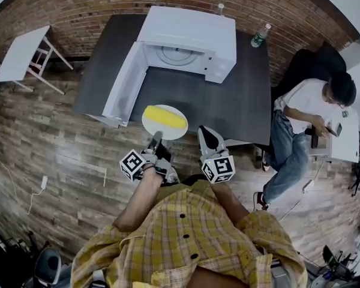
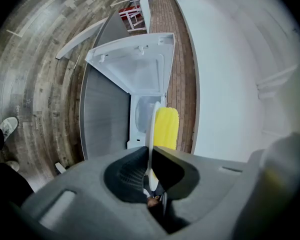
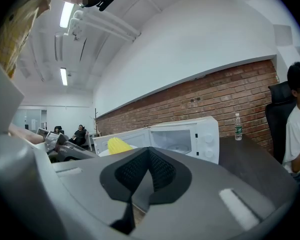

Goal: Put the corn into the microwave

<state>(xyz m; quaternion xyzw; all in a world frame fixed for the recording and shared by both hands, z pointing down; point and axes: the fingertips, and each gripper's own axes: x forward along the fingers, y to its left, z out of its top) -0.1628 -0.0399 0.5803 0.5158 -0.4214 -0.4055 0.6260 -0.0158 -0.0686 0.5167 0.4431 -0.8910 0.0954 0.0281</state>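
Left gripper (image 1: 156, 138) pinches the plate (image 1: 168, 132) by its rim, level so the corn (image 1: 165, 118) lies steady, above the table's (image 1: 243, 104) near edge, facing the open microwave (image 1: 189, 38). Right gripper (image 1: 209, 138): jaws together, empty, alongside - probably spare for the door.

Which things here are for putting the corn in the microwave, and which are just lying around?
For the job: corn, the plate under it, the open microwave, the left gripper pinching the plate.
Just lying about: water bottle, small white table, seated person.
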